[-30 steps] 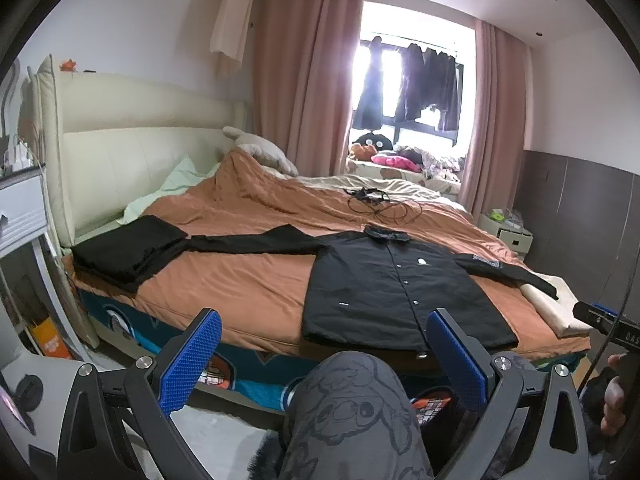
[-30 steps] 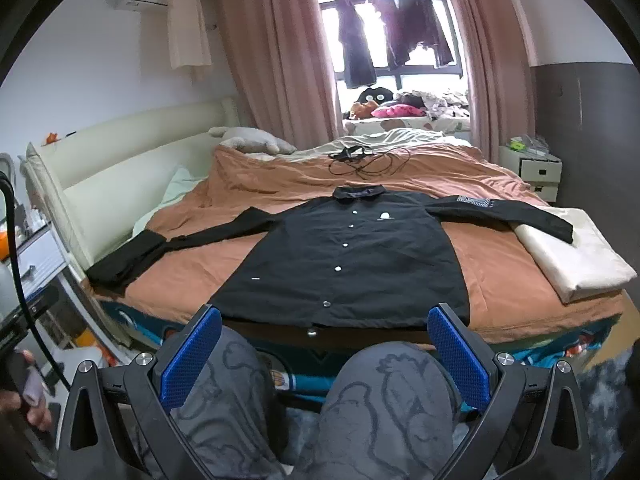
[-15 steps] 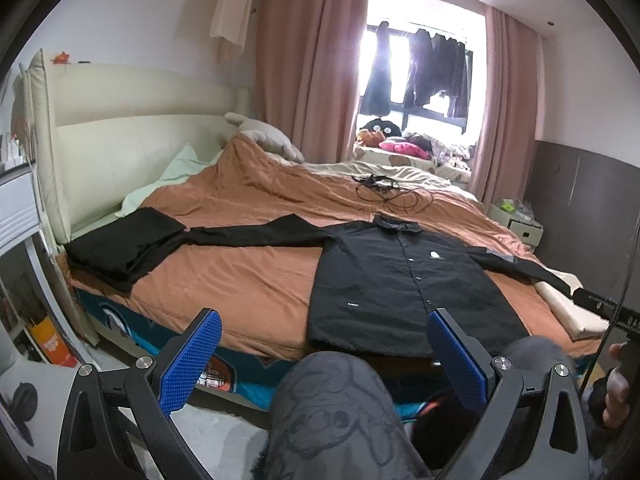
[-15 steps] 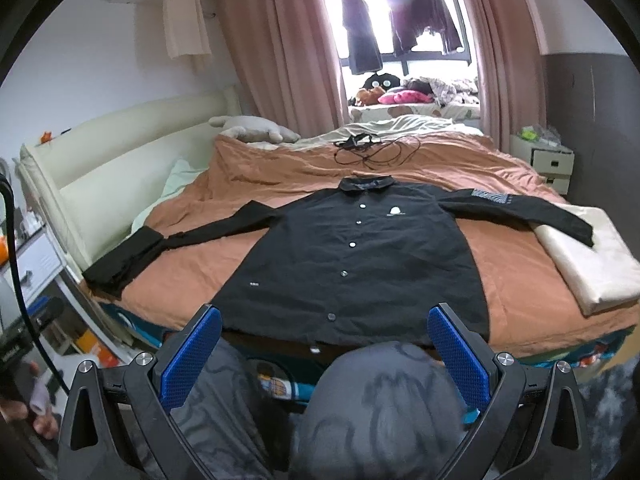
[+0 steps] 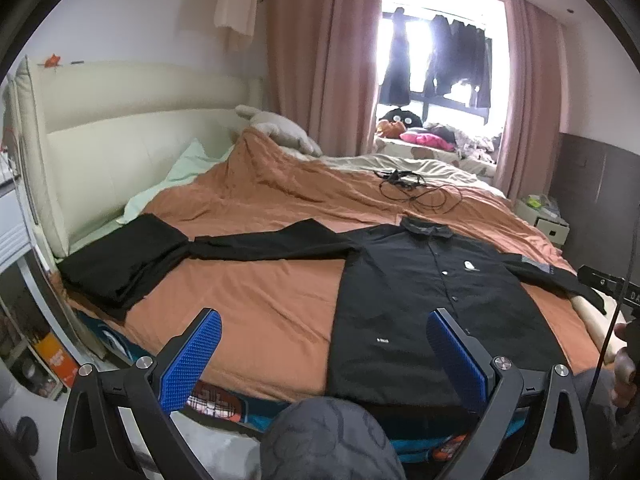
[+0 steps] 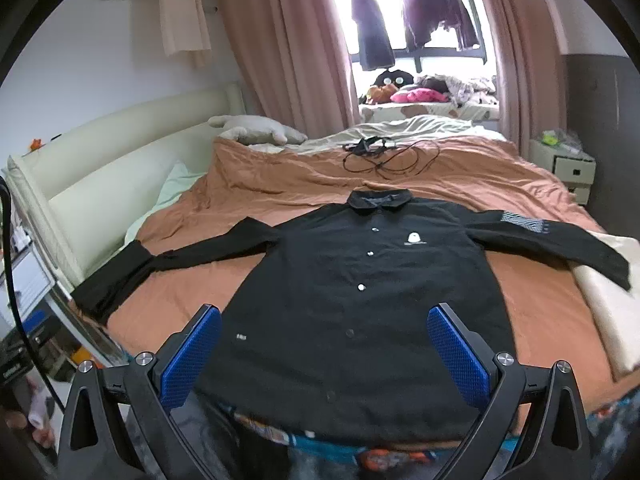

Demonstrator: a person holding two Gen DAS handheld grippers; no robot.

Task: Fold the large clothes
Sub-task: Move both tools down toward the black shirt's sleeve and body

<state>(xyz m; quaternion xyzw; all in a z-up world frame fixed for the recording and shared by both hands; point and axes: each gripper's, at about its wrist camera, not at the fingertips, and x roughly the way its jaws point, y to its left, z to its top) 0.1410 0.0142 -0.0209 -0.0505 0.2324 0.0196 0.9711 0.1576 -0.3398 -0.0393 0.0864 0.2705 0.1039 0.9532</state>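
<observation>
Black button-up shirt [image 6: 360, 288] lying flat on the bed [image 6: 532, 296], sleeves spread; both hand-held grippers, left [image 5: 320, 360] and right [image 6: 324, 356], hovering spread and empty. Best pinching a sleeve cuff first, folding inward smoothly.

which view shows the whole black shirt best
The right wrist view: the black shirt lies centred there, collar, buttons and both sleeves in sight. In the left wrist view the shirt sits off to the right, seen at a slant, with its right sleeve partly cut off behind the other tool.
</observation>
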